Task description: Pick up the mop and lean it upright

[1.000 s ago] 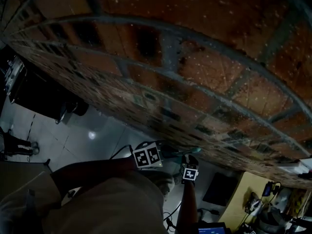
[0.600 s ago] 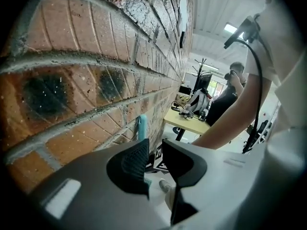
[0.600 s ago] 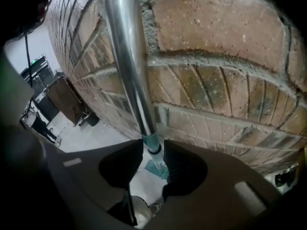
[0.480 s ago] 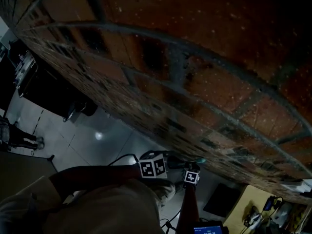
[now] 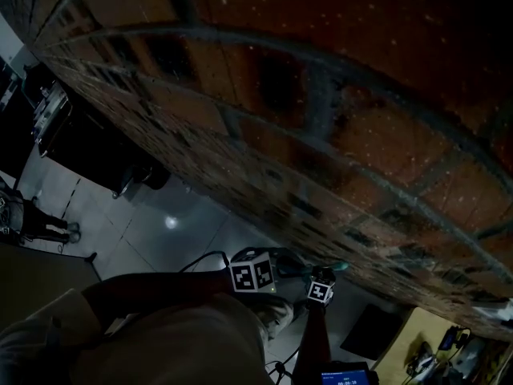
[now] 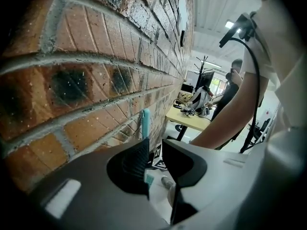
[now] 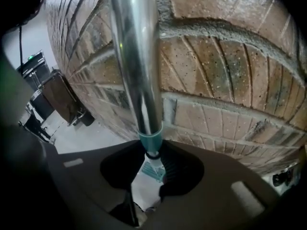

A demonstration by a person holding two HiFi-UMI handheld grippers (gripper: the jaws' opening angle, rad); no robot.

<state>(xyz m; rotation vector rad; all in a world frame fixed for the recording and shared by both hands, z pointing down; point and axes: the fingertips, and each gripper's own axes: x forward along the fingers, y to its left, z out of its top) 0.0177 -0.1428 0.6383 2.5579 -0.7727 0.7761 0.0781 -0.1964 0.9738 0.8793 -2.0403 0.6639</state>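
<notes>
The mop stands against the brick wall (image 5: 321, 135). In the right gripper view its silver pole (image 7: 136, 56) runs down to a teal collar (image 7: 151, 142), with the mop head (image 7: 154, 170) far below. My right gripper (image 7: 149, 174) has the pole between its jaws, which have just been closing; the ribbed pad lies against it. In the left gripper view the teal handle end (image 6: 145, 123) rests on the wall beyond my left gripper (image 6: 154, 159), whose jaws stand slightly apart with nothing between them. In the dim head view only the marker cubes show for the left gripper (image 5: 252, 275) and the right gripper (image 5: 321, 292).
A black case (image 5: 96, 147) stands on the pale floor by the wall at the left. A yellow desk (image 6: 192, 119) with clutter and a standing person (image 6: 232, 85) are further along the wall. A black cable (image 6: 256, 80) hangs near my arm.
In the head view the right gripper's cube has sunk a little and looks smaller. The left cube has hardly moved. The view itself has drifted slightly.
</notes>
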